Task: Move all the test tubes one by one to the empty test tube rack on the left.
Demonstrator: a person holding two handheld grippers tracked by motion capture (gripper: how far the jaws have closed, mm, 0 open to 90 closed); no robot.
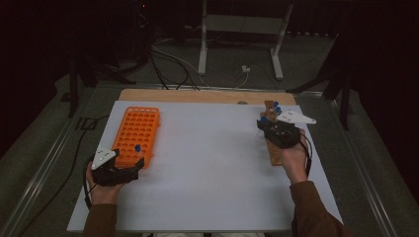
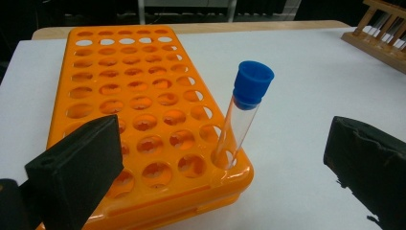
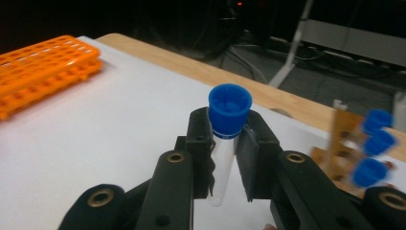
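An orange tube rack (image 1: 133,129) (image 2: 110,91) lies at the table's left. One clear tube with a blue cap (image 1: 138,147) (image 2: 244,108) stands in a hole at its near right corner. My left gripper (image 1: 129,164) (image 2: 222,172) stands open at the rack's near end, its jaws wide on either side of that tube and not touching it. My right gripper (image 1: 265,124) (image 3: 224,155) is shut on a second blue-capped tube (image 3: 229,115), held upright above the white table next to the wooden rack (image 1: 273,147) (image 3: 344,134).
The wooden rack holds several more blue-capped tubes (image 1: 276,109) (image 3: 376,143) at the table's right. The white board (image 1: 212,163) lies on a wooden table top (image 1: 197,95). Beyond the far edge are cables and a stand's legs (image 1: 202,54) on the floor.
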